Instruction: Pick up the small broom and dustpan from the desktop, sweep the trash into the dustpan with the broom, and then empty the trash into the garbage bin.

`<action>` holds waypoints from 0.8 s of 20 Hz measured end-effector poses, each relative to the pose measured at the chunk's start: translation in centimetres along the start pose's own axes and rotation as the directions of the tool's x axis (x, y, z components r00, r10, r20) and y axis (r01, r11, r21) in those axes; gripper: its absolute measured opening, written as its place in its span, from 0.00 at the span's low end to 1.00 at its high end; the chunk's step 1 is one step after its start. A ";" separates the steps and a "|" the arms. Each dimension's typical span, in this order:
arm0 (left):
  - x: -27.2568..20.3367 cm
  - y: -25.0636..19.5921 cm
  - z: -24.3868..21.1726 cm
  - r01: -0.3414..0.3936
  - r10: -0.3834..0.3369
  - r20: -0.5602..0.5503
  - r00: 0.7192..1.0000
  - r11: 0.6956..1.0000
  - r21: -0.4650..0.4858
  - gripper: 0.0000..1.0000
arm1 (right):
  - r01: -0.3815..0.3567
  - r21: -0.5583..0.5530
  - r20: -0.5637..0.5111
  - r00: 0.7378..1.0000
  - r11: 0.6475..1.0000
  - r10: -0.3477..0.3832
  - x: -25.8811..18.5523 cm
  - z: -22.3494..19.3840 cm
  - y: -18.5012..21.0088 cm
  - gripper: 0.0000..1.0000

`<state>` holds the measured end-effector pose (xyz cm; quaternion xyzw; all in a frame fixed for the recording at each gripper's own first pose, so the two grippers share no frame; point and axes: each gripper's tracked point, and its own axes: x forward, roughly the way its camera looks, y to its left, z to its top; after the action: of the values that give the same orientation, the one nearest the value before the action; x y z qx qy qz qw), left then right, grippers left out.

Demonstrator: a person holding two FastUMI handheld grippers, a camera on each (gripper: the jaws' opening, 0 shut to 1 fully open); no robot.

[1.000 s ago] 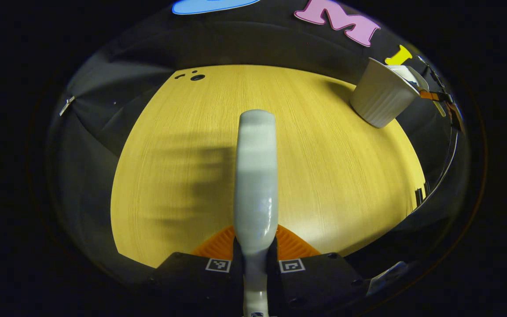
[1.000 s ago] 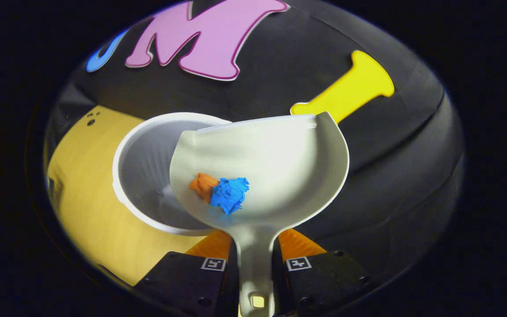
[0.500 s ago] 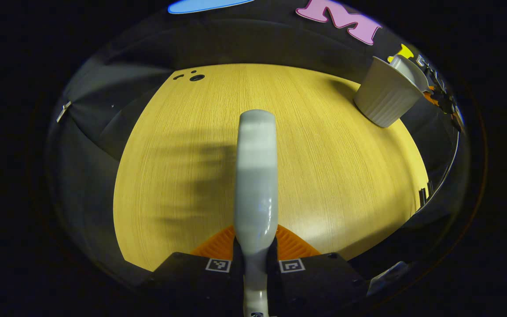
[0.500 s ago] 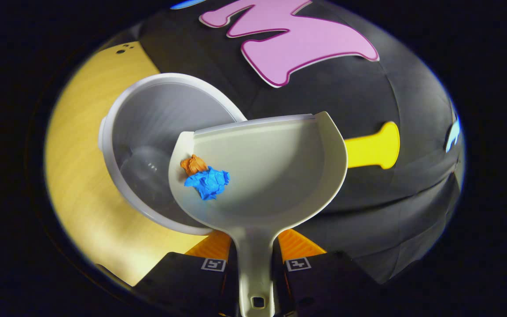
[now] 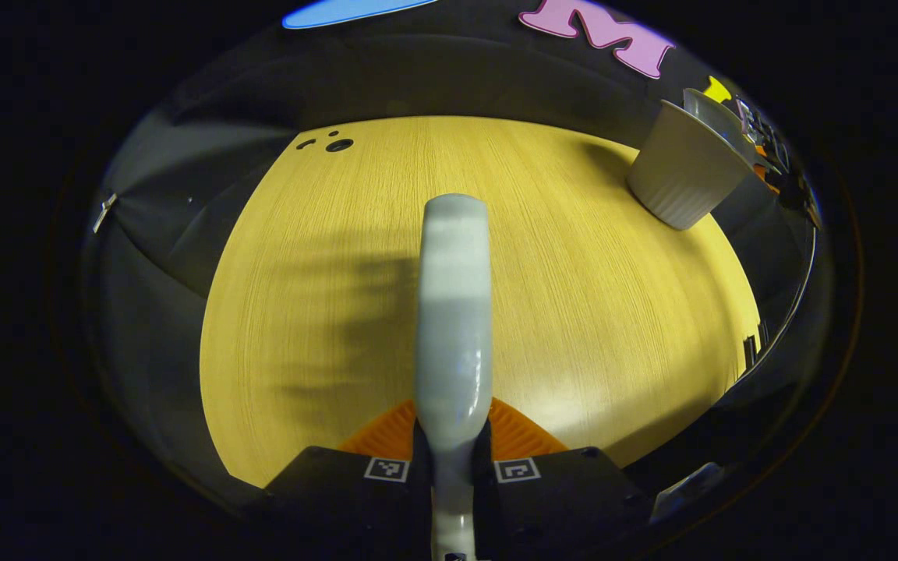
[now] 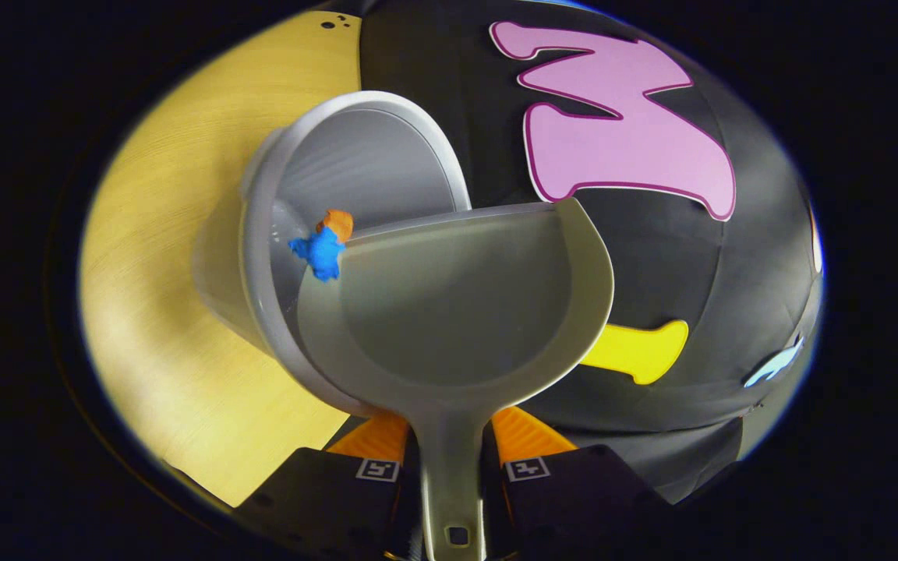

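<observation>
Your right gripper (image 6: 453, 456) is clenched on the dustpan (image 6: 457, 312) handle and has tipped it further than a moment ago, so the blue scrap (image 6: 318, 255) and orange scrap (image 6: 337, 224) have slid from the pan's middle to its lip, over the bin (image 6: 355, 156). They look about to drop in, which would finish the emptying. Your left gripper (image 5: 453, 460) keeps its grasp on the broom (image 5: 454, 312) above the desk (image 5: 574, 312).

There is one dustpan (image 6: 457, 312), one broom (image 5: 454, 312) and one garbage bin (image 6: 355, 156). Two pieces of trash are at the edge of the dustpan: one blue piece (image 6: 322, 253) and one orange piece (image 6: 337, 224).
</observation>
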<state>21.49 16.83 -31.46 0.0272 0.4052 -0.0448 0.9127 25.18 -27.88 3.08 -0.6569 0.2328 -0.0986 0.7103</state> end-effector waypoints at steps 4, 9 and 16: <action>0.2 -0.2 0.7 0.008 -0.008 0.011 1.000 1.000 -0.009 0.27 | -0.002 -0.032 0.019 1.000 0.999 0.003 -0.5 1.0 0.4 0.34; -0.2 0.2 0.7 0.010 -0.008 0.033 0.999 0.998 -0.058 0.25 | -0.052 0.057 0.011 0.999 0.997 0.052 -0.4 1.1 0.4 0.37; -2.1 1.7 0.5 -0.017 0.025 0.078 0.997 0.994 -0.108 0.25 | -0.228 0.502 -0.002 0.964 0.834 0.264 -1.1 0.0 0.8 0.35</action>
<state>20.60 18.63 -29.53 -0.0195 0.3703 -0.0144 0.9286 24.06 -27.32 2.57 -0.4125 0.3073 -0.0865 0.8532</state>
